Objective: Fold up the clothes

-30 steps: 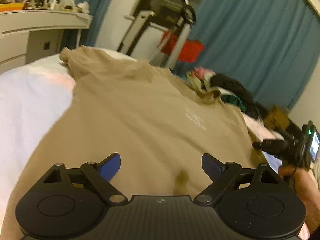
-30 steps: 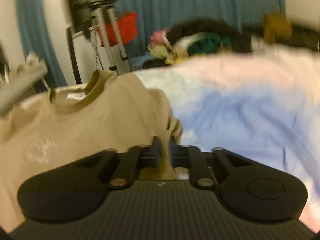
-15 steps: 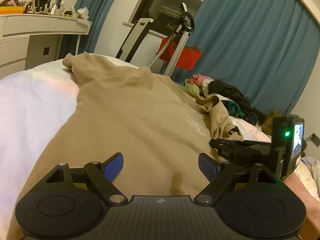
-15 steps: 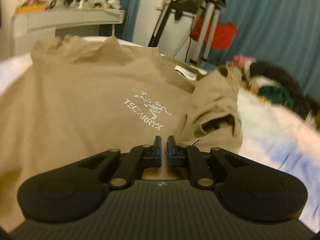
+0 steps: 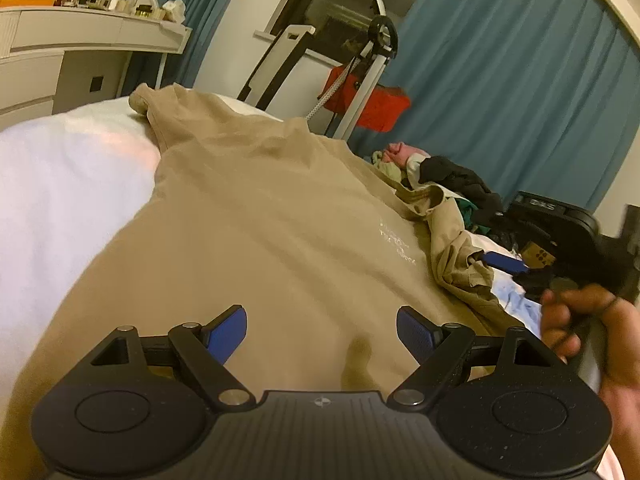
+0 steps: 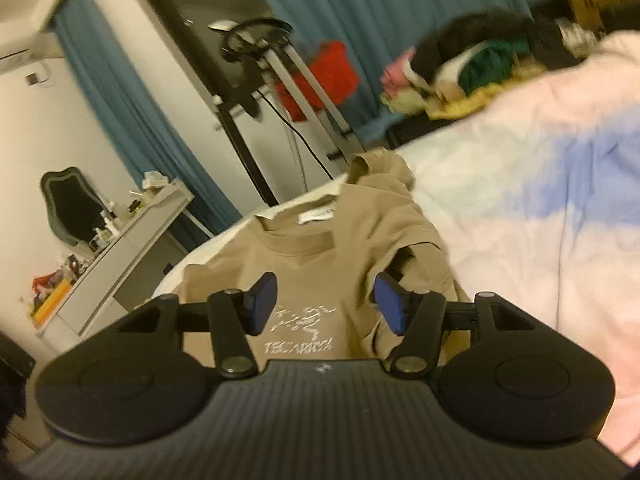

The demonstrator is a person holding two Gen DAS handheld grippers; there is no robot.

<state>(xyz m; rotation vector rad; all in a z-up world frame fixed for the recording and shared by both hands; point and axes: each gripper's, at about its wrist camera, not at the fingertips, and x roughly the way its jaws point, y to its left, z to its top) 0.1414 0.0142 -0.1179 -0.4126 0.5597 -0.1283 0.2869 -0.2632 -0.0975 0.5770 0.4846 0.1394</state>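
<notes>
A tan T-shirt (image 5: 260, 220) with a white chest logo lies spread on the bed, its right sleeve folded inward over the body. My left gripper (image 5: 320, 330) is open and empty, low over the shirt's lower part. My right gripper (image 6: 326, 306) is open and empty above the logo (image 6: 304, 328), next to the folded sleeve (image 6: 416, 256). It also shows in the left wrist view (image 5: 504, 262), beside the crumpled sleeve (image 5: 460, 264).
The bed (image 5: 60, 184) has a white and pale blue cover (image 6: 540, 208). A pile of clothes (image 5: 448, 176) lies at its far end. A white dresser (image 5: 80, 60), an exercise machine (image 5: 360, 68) and blue curtains (image 5: 500, 80) stand behind.
My right gripper carried the sleeve inward over the shirt, then opened and let it go. My left gripper stayed open and barely moved.
</notes>
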